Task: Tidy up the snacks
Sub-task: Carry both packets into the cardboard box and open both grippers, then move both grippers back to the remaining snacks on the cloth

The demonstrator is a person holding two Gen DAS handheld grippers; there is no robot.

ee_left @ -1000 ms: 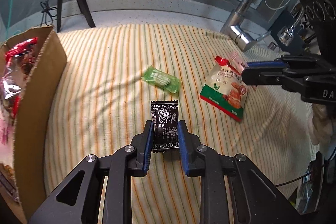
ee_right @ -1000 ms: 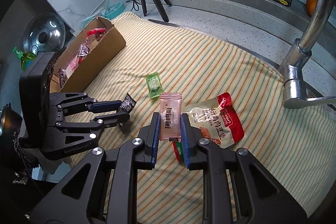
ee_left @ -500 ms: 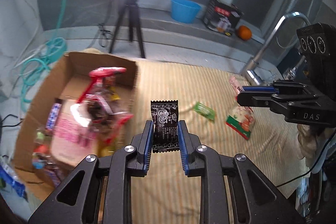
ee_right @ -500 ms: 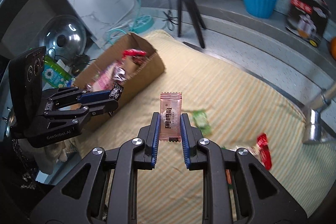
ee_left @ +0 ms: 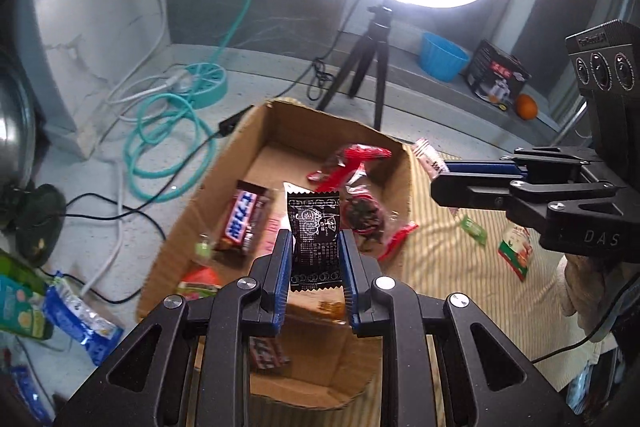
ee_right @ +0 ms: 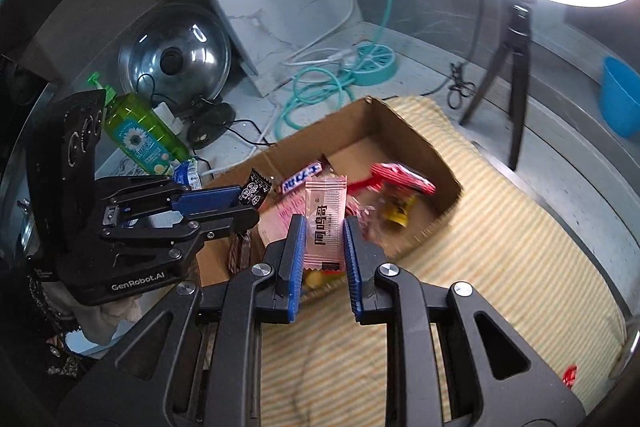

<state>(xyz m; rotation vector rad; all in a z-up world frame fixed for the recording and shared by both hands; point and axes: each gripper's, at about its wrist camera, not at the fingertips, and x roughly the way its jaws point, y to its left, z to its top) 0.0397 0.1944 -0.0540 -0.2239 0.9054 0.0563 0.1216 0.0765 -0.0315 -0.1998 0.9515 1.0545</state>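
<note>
Both tongs clamped on sachets — left tongs (ee_left: 314,259) on the black printed sachet (ee_left: 315,233), right tongs (ee_right: 323,245) on the pink sachet (ee_right: 325,221) — best released only once fully over the open brown cardboard box (ee_left: 280,131).

Both held packets, black (ee_left: 315,239) and pink (ee_right: 325,223), now over cardboard box (ee_left: 400,195).

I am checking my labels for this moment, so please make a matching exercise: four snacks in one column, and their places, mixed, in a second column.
Things:
1. black packet
2. pink packet
3. green packet
4. Snickers bar

Places:
A. lying in the cardboard box
B. held in the right hand-held gripper
C. lying on the striped cloth
D. held in the left hand-held gripper

Pairs: 1-D, 2-B, 3-C, 4-A
</note>
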